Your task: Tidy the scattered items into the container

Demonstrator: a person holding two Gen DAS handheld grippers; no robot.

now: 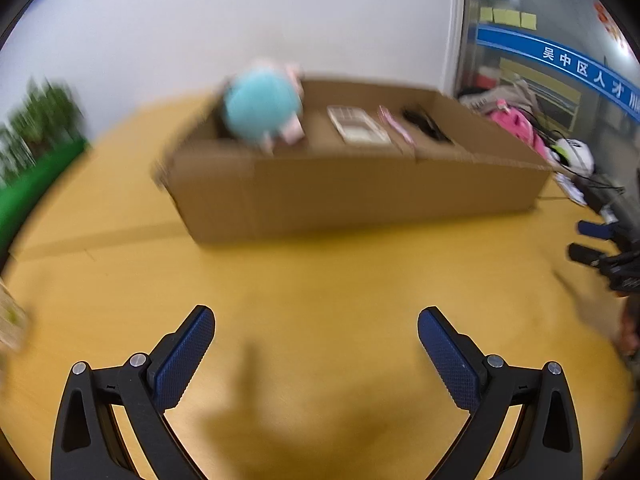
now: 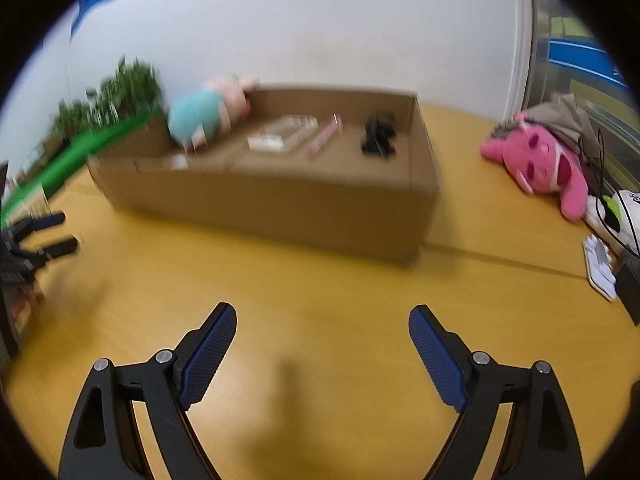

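Observation:
A long, low cardboard box [image 1: 360, 196] [image 2: 280, 200] lies on the yellow table. Inside it at the left end rests a teal and pink plush toy [image 1: 262, 106] [image 2: 204, 114], then a clear plastic case [image 1: 358, 124] [image 2: 282, 133], a pink strip [image 1: 396, 124] [image 2: 325, 135] and a black object [image 1: 426, 123] [image 2: 379, 134]. My left gripper [image 1: 316, 332] hovers open over bare table in front of the box, nothing between its blue pads [image 1: 188, 360]. My right gripper [image 2: 322, 330] is open too, also empty, and shows at the left wrist view's right edge [image 1: 592, 240].
A pink plush [image 2: 540, 162] [image 1: 518, 126] lies on the table right of the box, among cables and a white object [image 2: 628, 216]. Green plants [image 2: 120, 88] stand behind the box at the left. The left gripper appears at the right wrist view's left edge [image 2: 40, 232].

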